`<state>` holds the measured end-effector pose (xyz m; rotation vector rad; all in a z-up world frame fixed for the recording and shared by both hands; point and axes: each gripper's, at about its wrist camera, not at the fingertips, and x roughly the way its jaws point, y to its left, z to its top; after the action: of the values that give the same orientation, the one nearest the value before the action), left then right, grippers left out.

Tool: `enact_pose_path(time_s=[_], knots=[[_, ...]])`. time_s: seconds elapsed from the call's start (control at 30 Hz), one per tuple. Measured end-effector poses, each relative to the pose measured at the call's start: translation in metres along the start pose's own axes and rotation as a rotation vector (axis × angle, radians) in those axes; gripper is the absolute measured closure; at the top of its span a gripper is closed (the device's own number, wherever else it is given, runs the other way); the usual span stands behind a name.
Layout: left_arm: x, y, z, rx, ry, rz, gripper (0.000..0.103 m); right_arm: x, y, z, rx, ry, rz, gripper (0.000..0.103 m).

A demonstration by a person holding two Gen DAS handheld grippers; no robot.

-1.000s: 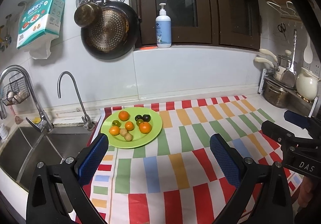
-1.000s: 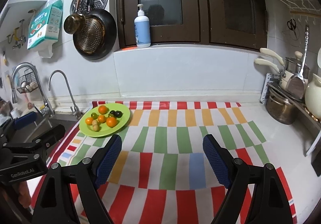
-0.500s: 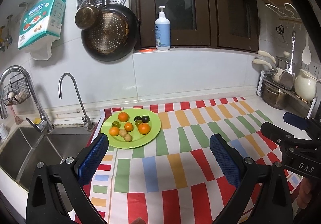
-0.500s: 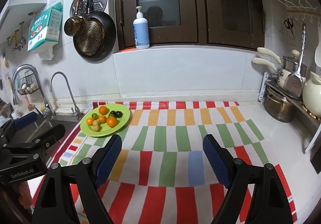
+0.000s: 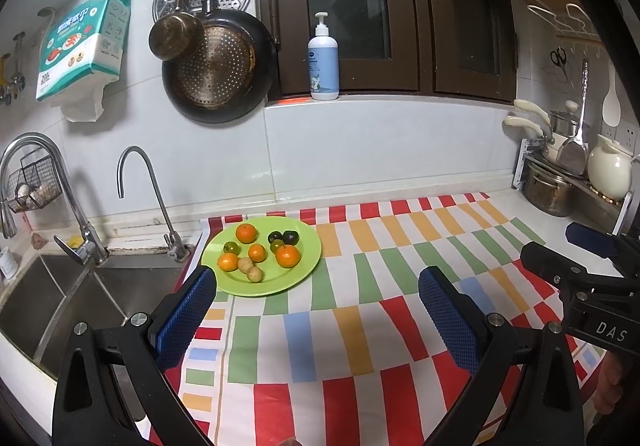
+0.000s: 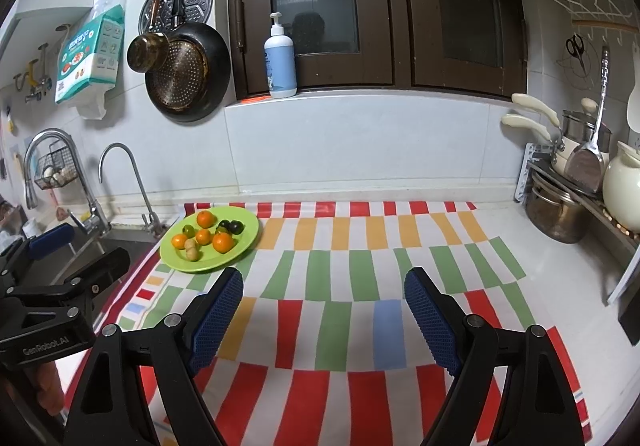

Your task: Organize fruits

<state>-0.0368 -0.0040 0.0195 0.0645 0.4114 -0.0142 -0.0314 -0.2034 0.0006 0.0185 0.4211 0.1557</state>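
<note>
Both the left tool (image 5: 316, 322) and right tool (image 6: 323, 316) were held wide open and empty; round, glossy fruits (image 5: 259, 253) were heaped on a smooth green plate (image 5: 308, 266) near the table's back-left corner.

Left tongs (image 5: 318, 320) and right tongs (image 6: 324, 312), black frames, silver screws, blue textured pads, white lettering

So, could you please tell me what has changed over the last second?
Very little: both views shift slightly, so the left hand-held gripper and the right hand-held gripper have barely moved. Both stay open and empty. The fruit sits untouched on the green plate.
</note>
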Motion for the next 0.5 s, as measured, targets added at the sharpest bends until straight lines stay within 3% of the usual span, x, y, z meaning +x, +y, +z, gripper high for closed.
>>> enact_pose_path(time_s=[0.5], knots=[[0.0023,-0.0019,0.0007,0.012,0.001,0.003,0.0,0.0048,-0.0037,0.0,0.001,0.01,0.002,0.019]])
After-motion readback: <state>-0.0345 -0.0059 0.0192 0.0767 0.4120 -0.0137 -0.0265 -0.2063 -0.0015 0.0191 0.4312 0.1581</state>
